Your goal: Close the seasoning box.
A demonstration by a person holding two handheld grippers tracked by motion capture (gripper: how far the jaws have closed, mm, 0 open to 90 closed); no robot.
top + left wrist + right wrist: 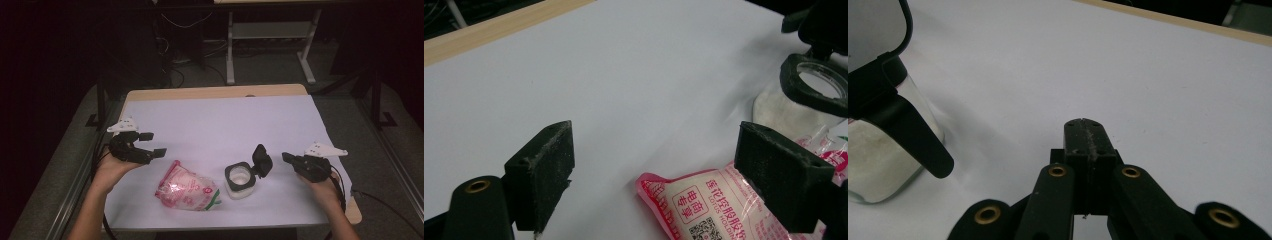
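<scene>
A: Bag first, in the high view: the pink-and-white pouch lay flat at the lower middle of the frame, on the white tabletop, just beside the jar with its black flip lid standing open. The left gripper hovered to the bag's upper left with jaws spread and nothing between them. The right gripper sat at the right of the frame, near the jar, jaws pressed together and empty.

B: And the left gripper view?

A: The bag sat at the lower right, its sealed pink edge nearest the wide jaws; the jar was at the far right. I judged the best bite was that flat sealed edge, approached low and level, so the pads would pinch film rather than push the contents.

B: The right gripper view?

A: The jar stood at the left edge. The right gripper was closed just beside it; it looked well placed to steady the jar.
</scene>
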